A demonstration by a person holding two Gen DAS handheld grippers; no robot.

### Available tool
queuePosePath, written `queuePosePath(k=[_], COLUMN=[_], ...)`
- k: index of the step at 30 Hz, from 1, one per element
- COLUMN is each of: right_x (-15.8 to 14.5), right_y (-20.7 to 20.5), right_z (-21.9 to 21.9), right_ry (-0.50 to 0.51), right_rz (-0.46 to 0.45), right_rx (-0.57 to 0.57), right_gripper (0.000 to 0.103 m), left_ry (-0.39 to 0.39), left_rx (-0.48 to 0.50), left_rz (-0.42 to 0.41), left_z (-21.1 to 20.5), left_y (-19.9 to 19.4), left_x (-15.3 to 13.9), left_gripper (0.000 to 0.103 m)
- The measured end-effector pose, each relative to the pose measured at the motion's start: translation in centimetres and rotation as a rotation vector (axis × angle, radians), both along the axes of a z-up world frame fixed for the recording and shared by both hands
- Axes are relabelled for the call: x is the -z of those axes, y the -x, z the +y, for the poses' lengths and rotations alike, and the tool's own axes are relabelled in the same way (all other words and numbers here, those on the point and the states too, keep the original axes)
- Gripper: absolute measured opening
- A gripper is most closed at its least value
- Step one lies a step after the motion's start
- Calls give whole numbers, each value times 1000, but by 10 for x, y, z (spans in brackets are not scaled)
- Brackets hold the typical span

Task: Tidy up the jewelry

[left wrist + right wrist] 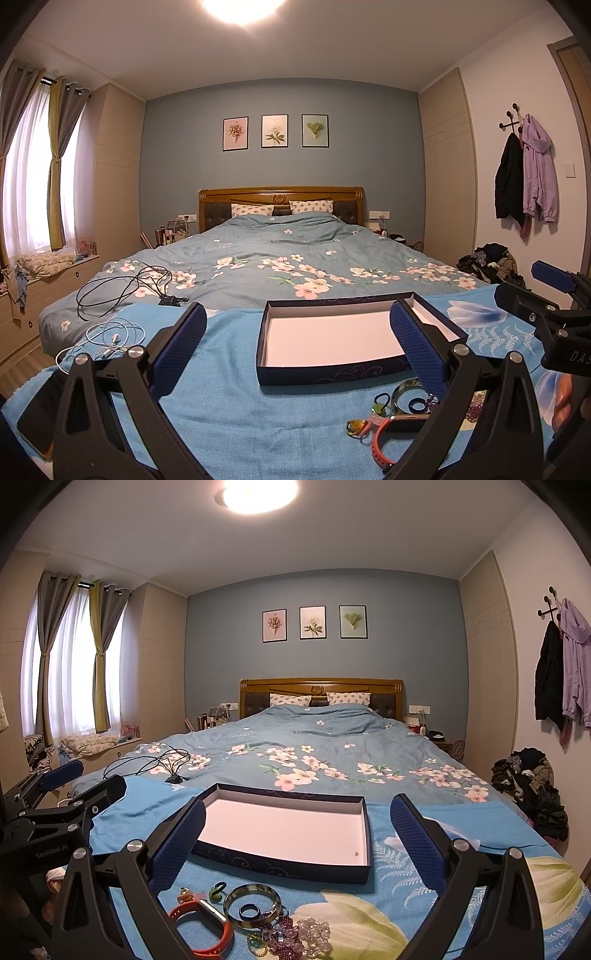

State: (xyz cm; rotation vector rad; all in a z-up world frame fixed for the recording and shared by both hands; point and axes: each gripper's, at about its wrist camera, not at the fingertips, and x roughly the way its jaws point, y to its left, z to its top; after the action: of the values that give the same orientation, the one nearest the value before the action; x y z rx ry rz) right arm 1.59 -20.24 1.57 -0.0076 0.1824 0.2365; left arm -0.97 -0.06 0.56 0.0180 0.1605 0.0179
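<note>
We count one box (284,864), one bangle (253,908), one ring (248,911), one orange band (201,928), two cables (125,291), three pictures (313,622).

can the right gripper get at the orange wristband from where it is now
Probably yes. The right gripper is open and empty, and the orange silicone wristband lies uncovered on the light blue blanket just below it, beside the grey metal bangle.

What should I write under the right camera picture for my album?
Open right gripper over a jewelry pile beside a nearly empty box.
</note>
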Motion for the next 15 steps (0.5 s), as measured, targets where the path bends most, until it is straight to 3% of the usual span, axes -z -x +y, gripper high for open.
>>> queuePosePath(k=[15], right_x=[1], right_y=[0], right_z=[0], right_ry=[-3], right_rz=[1], right_rx=[1], right_gripper=[97], left_ry=[-5], left_rx=[-1], left_rz=[-3], left_z=[0], left_y=[1], left_x=[-1], left_gripper=[98])
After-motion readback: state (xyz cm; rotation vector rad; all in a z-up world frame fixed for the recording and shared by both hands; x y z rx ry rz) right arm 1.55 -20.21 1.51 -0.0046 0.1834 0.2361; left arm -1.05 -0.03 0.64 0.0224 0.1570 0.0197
